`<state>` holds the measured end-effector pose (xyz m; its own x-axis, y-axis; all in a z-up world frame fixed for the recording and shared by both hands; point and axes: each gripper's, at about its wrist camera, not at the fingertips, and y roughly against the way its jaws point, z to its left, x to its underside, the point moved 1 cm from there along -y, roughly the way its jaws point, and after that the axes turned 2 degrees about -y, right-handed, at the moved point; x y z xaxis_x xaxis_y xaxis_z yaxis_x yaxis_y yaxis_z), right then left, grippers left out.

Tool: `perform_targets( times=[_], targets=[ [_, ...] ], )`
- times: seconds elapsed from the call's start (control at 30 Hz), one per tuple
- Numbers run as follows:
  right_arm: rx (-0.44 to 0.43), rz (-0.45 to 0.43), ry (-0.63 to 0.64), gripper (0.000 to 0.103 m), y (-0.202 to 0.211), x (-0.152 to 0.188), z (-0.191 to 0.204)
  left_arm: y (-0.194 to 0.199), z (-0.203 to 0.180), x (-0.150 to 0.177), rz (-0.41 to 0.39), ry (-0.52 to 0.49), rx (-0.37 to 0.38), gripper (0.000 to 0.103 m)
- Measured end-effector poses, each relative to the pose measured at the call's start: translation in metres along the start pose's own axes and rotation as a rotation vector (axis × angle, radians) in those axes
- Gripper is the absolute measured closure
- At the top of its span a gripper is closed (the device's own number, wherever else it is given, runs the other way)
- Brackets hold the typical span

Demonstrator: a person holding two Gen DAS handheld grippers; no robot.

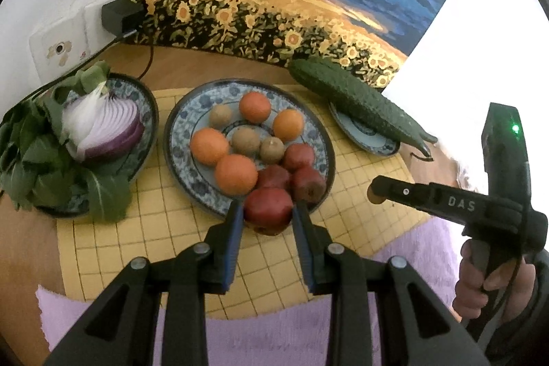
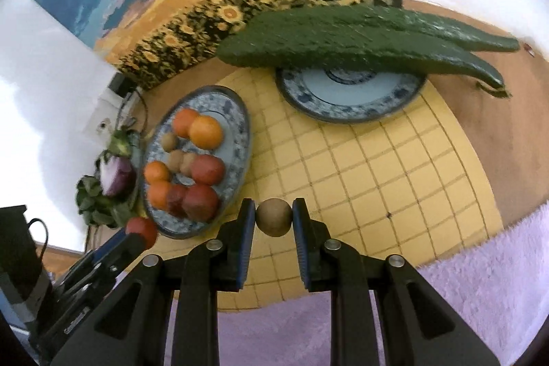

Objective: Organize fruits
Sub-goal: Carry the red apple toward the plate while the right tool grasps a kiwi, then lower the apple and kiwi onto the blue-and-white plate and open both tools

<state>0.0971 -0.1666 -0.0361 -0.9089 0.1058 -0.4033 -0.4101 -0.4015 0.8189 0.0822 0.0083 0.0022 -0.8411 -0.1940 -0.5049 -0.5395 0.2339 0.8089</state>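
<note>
A blue patterned fruit plate [image 1: 178, 139] [image 2: 240, 132] holds several oranges [image 1: 209, 146], small brown kiwis [image 1: 245, 140] and red apples [image 1: 298, 156]. My left gripper [image 1: 267, 215] is shut on a red apple [image 1: 268, 210] at the plate's near rim; the same apple shows in the right wrist view [image 2: 142, 230]. My right gripper [image 2: 273, 217] is shut on a brown kiwi [image 2: 273, 217] above the yellow mat [image 2: 377, 180], to the right of the fruit plate. In the left wrist view the right gripper's body [image 1: 446, 201] shows at the right; its tips are hidden.
A plate with a halved purple onion [image 1: 109, 126] and leafy greens [image 1: 37, 160] stands left. A small plate [image 2: 350, 98] carries cucumbers [image 2: 343, 40] at the back right. A sunflower painting [image 1: 274, 6] leans on the wall. A purple cloth [image 2: 480, 280] lies at the near edge.
</note>
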Motion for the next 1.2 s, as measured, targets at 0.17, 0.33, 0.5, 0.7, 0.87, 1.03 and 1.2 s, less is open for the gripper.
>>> perform_targets(
  times=[0.17,0.33,0.5,0.7,0.87,1.03,1.2],
  targets=[
    [-0.030,-0.003,0.016,0.080,-0.002,-0.007,0.007,-0.002,0.001,-0.012,-0.011,-0.005,-0.003,0.072],
    [-0.072,-0.008,0.040,0.080,-0.007,-0.021,0.016,-0.003,0.007,-0.023,-0.042,0.019,0.012,0.072],
    [-0.110,-0.014,0.066,0.080,-0.013,-0.035,0.024,-0.013,0.015,-0.028,-0.027,0.026,0.009,0.072],
    [-0.135,0.005,0.104,0.080,-0.028,-0.045,0.035,-0.023,0.021,-0.037,-0.025,0.028,0.017,0.072],
    [-0.178,0.024,0.138,0.080,-0.040,-0.051,0.048,-0.029,0.021,-0.046,-0.019,0.023,0.023,0.072],
    [-0.179,0.034,0.149,0.080,-0.050,-0.054,0.056,-0.028,0.020,-0.047,-0.020,0.026,0.032,0.073],
    [-0.185,0.064,0.138,0.079,-0.059,-0.053,0.054,-0.029,0.020,-0.046,-0.019,0.038,0.035,0.073]
  ],
)
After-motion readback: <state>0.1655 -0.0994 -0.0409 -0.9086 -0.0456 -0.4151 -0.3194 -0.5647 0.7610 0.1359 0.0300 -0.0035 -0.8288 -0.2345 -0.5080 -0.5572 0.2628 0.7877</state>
